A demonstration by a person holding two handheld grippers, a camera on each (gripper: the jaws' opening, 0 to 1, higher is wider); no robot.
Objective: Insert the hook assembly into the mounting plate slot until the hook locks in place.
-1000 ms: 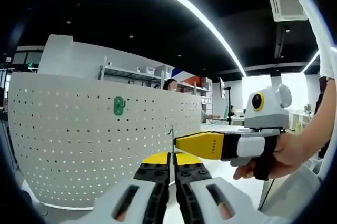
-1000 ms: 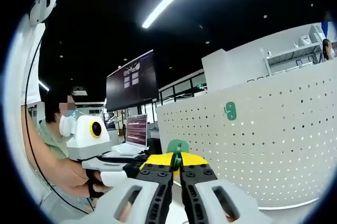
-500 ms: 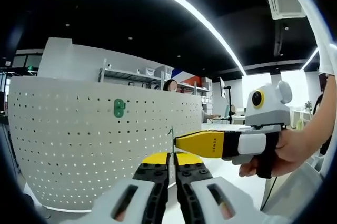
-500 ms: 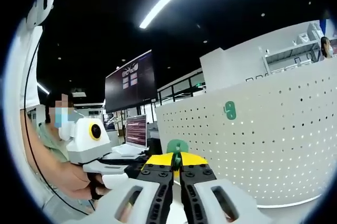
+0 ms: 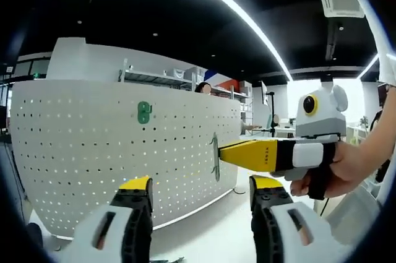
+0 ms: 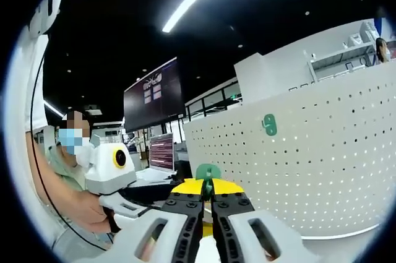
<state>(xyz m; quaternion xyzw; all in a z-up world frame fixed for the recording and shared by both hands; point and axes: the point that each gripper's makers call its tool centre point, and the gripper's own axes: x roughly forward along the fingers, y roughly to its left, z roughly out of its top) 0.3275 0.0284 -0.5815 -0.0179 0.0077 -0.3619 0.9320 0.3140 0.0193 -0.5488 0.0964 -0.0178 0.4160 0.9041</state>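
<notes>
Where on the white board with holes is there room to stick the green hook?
The white perforated pegboard is mostly bare. One small green hook already sits high on it, so the stretches beside and below that are free. It is crowded at the board's right end, where the right hand-held gripper holds a thin green hook piece.

Pegboard panel (image 5: 93, 158): white, matt, smooth, looks like painted sheet metal, evenly perforated. Green hook (image 5: 143, 112) on it: smooth plastic, slight sheen. Right hand-held gripper (image 5: 218, 153): yellow tips matt plastic; white body glossy plastic. Left hand-held gripper (image 5: 201, 195): black pads ribbed, matt.
</notes>
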